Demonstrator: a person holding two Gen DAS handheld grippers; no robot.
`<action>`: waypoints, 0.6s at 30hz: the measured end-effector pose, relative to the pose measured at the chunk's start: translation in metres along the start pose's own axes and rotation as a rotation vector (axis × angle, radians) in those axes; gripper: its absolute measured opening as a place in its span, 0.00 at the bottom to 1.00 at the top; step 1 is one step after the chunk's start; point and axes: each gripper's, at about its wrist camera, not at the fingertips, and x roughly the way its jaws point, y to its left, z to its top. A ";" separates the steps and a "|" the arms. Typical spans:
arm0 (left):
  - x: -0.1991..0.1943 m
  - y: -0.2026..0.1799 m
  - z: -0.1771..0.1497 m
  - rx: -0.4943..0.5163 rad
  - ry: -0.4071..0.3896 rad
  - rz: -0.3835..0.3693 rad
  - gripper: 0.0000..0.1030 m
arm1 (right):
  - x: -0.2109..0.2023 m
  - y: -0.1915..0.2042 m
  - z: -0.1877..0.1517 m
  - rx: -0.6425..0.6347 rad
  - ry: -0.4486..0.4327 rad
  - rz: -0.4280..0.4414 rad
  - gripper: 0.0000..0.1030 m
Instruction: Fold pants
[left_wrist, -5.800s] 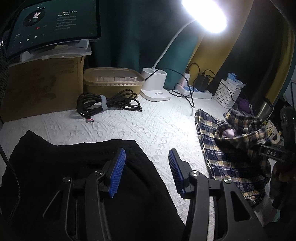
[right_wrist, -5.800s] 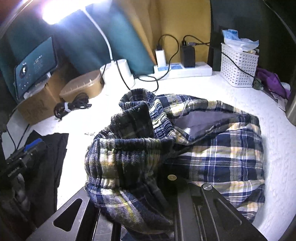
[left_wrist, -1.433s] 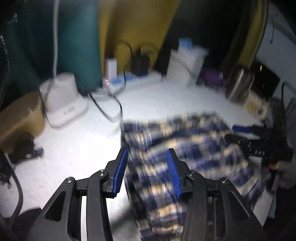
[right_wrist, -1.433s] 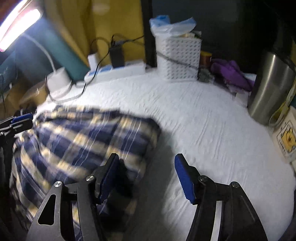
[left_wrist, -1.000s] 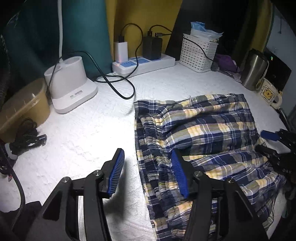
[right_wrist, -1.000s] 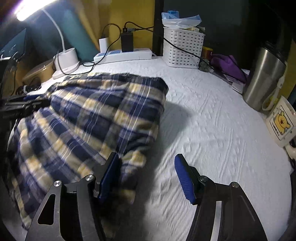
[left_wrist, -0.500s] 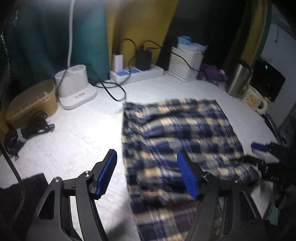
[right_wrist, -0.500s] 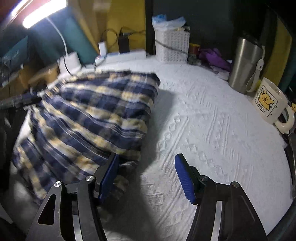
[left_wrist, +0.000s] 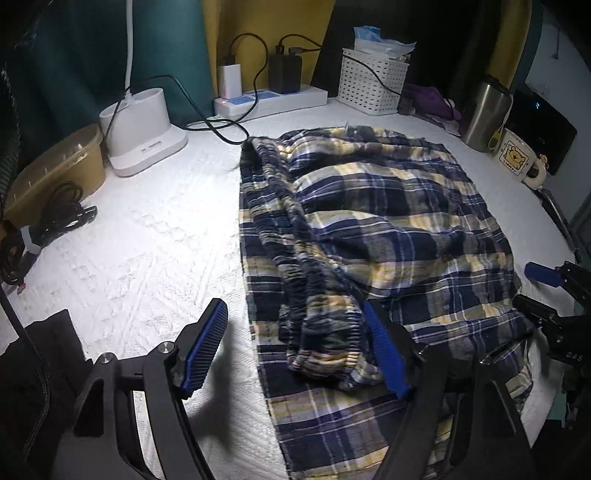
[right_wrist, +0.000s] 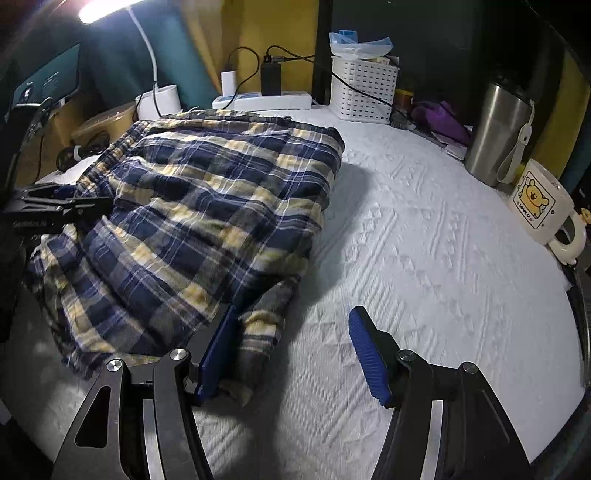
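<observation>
Left claw (left_wrist: 295, 347) spread, jaws just been opening; bunched waistband of the pants (left_wrist: 369, 229) lies between the pads, not pinched. Right claw (right_wrist: 291, 350) spread over the pants' near corner; left pad touches cloth, right pad over bare desk (right_wrist: 424, 258). Pants lie folded, rumpled, mid-desk. Beyond: mug (right_wrist: 543, 206), steel tumbler (right_wrist: 495, 136), white basket (left_wrist: 373, 86), power strip (left_wrist: 269, 101), lamp base (left_wrist: 144, 129).

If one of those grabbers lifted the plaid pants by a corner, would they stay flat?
Probably not. The plaid pants look soft and floppy: they lie in wrinkles and the elastic waistband is bunched, so they would likely droop. The cloth looks thin, so likely light. On the textured white table cover a push would probably crumple them.
</observation>
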 end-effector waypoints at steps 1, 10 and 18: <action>0.000 0.002 0.000 -0.002 -0.003 0.002 0.74 | -0.001 0.000 -0.002 -0.003 -0.002 -0.001 0.62; -0.005 0.003 -0.003 0.014 0.003 0.022 0.76 | -0.015 -0.004 -0.020 -0.013 -0.014 0.025 0.63; -0.030 0.003 0.006 0.034 -0.035 0.030 0.76 | -0.023 -0.016 -0.028 0.007 0.025 0.068 0.63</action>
